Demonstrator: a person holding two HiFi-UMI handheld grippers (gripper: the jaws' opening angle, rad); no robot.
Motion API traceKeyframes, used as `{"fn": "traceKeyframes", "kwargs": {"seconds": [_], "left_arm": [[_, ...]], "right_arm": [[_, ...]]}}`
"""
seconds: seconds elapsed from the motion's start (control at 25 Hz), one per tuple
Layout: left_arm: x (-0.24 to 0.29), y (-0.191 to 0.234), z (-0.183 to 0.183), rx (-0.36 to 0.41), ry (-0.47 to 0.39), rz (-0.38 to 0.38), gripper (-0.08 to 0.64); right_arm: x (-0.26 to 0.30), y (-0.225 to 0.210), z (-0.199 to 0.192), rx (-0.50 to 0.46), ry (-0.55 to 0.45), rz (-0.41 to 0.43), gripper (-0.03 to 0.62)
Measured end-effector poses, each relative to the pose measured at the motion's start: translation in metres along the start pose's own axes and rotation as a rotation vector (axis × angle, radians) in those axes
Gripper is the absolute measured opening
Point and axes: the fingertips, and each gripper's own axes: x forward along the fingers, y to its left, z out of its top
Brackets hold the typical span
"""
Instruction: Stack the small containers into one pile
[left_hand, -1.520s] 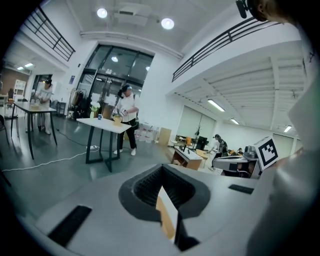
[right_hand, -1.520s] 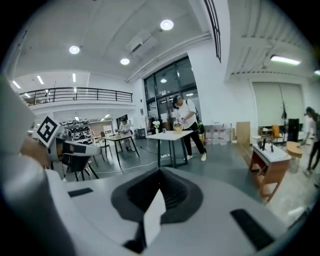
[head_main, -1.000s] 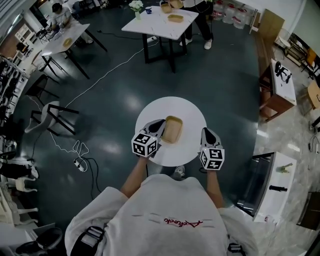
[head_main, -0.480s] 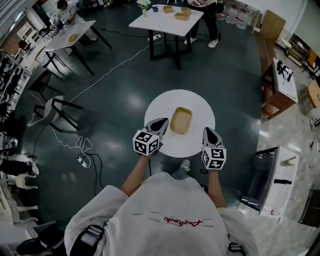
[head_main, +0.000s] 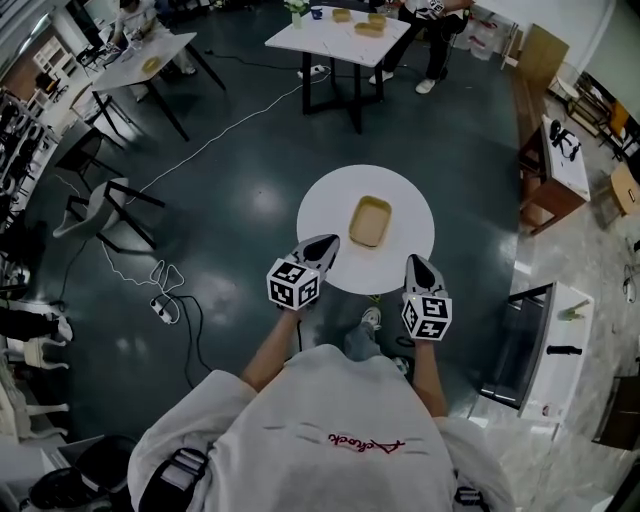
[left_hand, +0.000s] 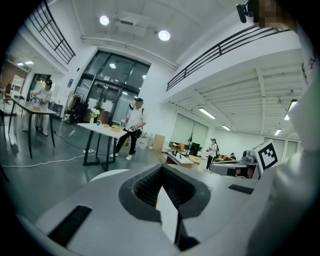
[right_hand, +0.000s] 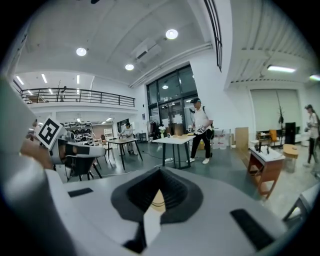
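Note:
The pile of tan containers (head_main: 369, 220) sits nested near the middle of the round white table (head_main: 330, 205). My left gripper (head_main: 324, 244) hovers at the table's near left edge, shut and empty, well short of the pile. Off the near right edge hangs my right gripper (head_main: 414, 263), also shut with nothing in it. In the left gripper view the jaws (left_hand: 165, 199) are pressed together, and a sliver of the table (left_hand: 107, 174) shows beyond them. The right gripper view shows its jaws (right_hand: 154, 201) shut too.
A square white table (head_main: 300, 38) with more tan containers stands far ahead, with people beside it. A chair (head_main: 105, 205) and a floor cable (head_main: 160, 298) lie to the left. A brown desk (head_main: 560, 160) and a white cabinet (head_main: 545, 350) are on the right.
The person has backed away from the round table. Both grippers, which flanked the pile over the tabletop, now sit at its near edge. Their jaws stayed shut.

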Motion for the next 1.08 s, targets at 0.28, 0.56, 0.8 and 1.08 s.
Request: {"fn": "traceKeyframes", "kwargs": {"seconds": [0.28,0.56,0.8,1.08], "left_arm": [[-0.027,-0.007,-0.012,-0.011,-0.005,0.001,0.009],[-0.040,-0.003,-0.013,-0.024,-0.015,0.004,0.009],[-0.042,-0.003,-0.012,-0.008,-0.012,-0.001,0.009],[-0.037,-0.009,-0.014,-0.008,-0.005,-0.017,0.009]], "right_arm": [[-0.019,0.022,-0.014,0.008,0.009,-0.002,0.020],[-0.023,0.033,-0.015,0.015,0.008,0.001,0.020],[-0.024,0.038,-0.010,0.004,0.003,-0.001,0.020],[-0.025,0.038,-0.010,-0.002,0.003,0.001,0.020]]}}
